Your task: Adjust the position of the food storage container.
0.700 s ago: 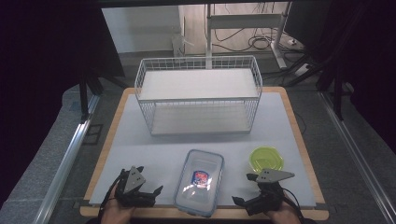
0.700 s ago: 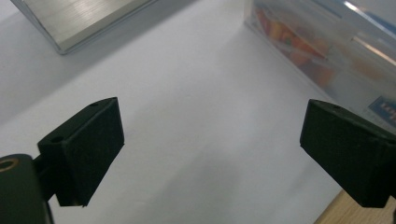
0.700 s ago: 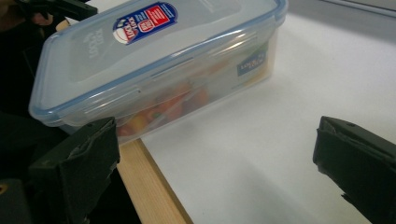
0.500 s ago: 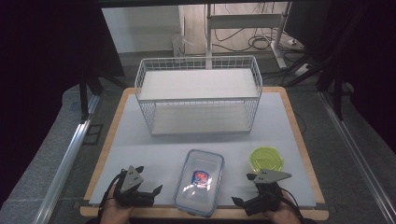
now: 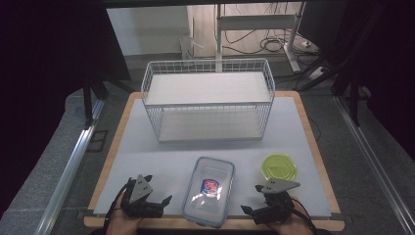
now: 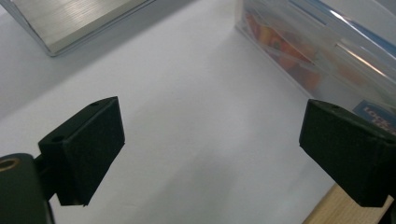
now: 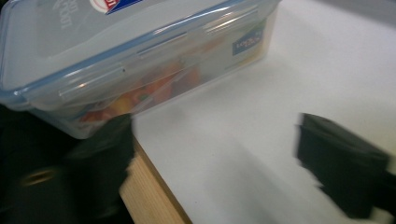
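A clear plastic food box (image 5: pixel 209 188) with a blue-rimmed lid and a red label lies near the table's front edge. It holds colourful contents. My left gripper (image 5: pixel 164 204) rests to its left, jaws pointing at the box. In the left gripper view that gripper (image 6: pixel 210 126) stands open over bare white mat, the box (image 6: pixel 327 46) ahead at upper right. My right gripper (image 5: pixel 250 198) sits to the box's right, pointing left. In the right gripper view its jaws (image 7: pixel 212 135) are blurred and open, with the box (image 7: pixel 140 51) just beyond them.
A white wire basket (image 5: pixel 208 98) with a shelf stands at the back centre of the white mat (image 5: pixel 147 147). A round yellow-green lidded tub (image 5: pixel 279 168) sits behind my right gripper. The wooden table edge (image 5: pixel 313 226) runs along the front. A brushed metal block (image 6: pixel 79 18) shows top left.
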Tool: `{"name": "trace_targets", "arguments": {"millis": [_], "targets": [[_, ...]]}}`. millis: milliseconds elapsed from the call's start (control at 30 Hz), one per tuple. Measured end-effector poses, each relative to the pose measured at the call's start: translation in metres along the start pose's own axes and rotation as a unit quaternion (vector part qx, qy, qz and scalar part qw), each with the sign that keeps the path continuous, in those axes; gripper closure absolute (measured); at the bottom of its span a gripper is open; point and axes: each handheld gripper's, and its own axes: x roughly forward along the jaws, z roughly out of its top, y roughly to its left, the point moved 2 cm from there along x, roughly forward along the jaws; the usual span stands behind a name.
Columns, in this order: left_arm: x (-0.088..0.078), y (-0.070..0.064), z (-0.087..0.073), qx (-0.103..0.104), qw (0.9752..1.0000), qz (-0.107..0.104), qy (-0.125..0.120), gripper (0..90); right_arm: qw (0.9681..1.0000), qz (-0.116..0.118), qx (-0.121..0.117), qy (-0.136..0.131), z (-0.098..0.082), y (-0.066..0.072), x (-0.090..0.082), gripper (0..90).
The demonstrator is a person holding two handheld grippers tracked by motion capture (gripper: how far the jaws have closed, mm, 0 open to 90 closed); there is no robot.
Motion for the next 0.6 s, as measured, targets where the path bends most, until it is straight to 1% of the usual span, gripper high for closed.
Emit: {"name": "trace_targets", "arguments": {"millis": [33,67,100,133,167,200,233,267,300,333,367,433,500,533,567,600], "targets": [[0.0,0.0,0.0,0.002,1.0,-0.002,-0.001,5.7,1.0,0.003,0.005,0.002,0.002,0.003,-0.001,35.6],[-0.001,-0.001,0.0,0.003,1.0,0.0,0.0,5.6,1.0,0.002,0.004,0.003,0.003,0.004,-0.001,42.7],[-0.001,-0.001,0.0,0.003,1.0,0.001,-0.001,5.4,1.0,0.003,0.0,0.006,0.003,0.005,-0.001,51.7],[-0.001,-0.001,0.0,0.003,1.0,0.001,-0.001,5.2,0.9999,0.01,-0.007,0.008,0.003,0.007,-0.001,60.7],[-0.002,0.0,0.0,-0.003,1.0,0.001,-0.003,5.0,0.9997,0.016,-0.012,0.011,0.003,0.008,0.0,67.1],[-0.003,0.0,0.001,-0.004,1.0,0.003,-0.004,4.9,0.9995,0.02,-0.021,0.014,0.003,0.01,0.001,72.8],[-0.003,0.0,0.001,-0.004,1.0,0.003,-0.004,4.8,0.9995,0.02,-0.021,0.014,0.003,0.01,0.001,72.8],[-0.004,0.001,0.001,-0.008,0.9999,0.004,-0.006,4.6,0.9984,0.031,-0.043,0.021,0.003,0.016,0.004,81.8],[-0.005,0.001,0.001,-0.009,0.9999,0.005,-0.006,4.6,0.9984,0.031,-0.043,0.021,0.003,0.016,0.004,81.8],[-0.005,0.002,0.001,-0.012,0.9999,0.004,-0.006,4.2,0.998,0.036,-0.047,0.023,0.004,0.018,0.006,85.1],[-0.006,0.002,0.0,-0.015,0.9999,0.0,-0.006,3.8,0.9962,0.06,-0.057,0.029,0.003,0.027,0.013,89.7],[-0.009,0.003,0.0,-0.023,0.9996,-0.009,-0.011,3.7,0.9948,0.067,-0.068,0.037,0.004,0.035,0.019,89.8],[-0.01,0.002,-0.001,-0.025,0.9996,-0.01,-0.012,3.7,0.9928,0.084,-0.075,0.041,0.005,0.042,0.025,89.9],[-0.011,0.002,-0.002,-0.023,0.9996,-0.009,-0.011,3.7,0.9928,0.084,-0.075,0.041,0.005,0.042,0.025,89.9],[-0.014,0.002,-0.004,-0.021,0.9998,-0.005,-0.006,3.9,0.9909,0.094,-0.085,0.046,0.005,0.049,0.031,89.9],[-0.014,0.002,-0.004,-0.021,0.9998,-0.005,-0.006,3.9,0.9905,0.092,-0.09,0.048,0.005,0.051,0.033,89.9]]}}
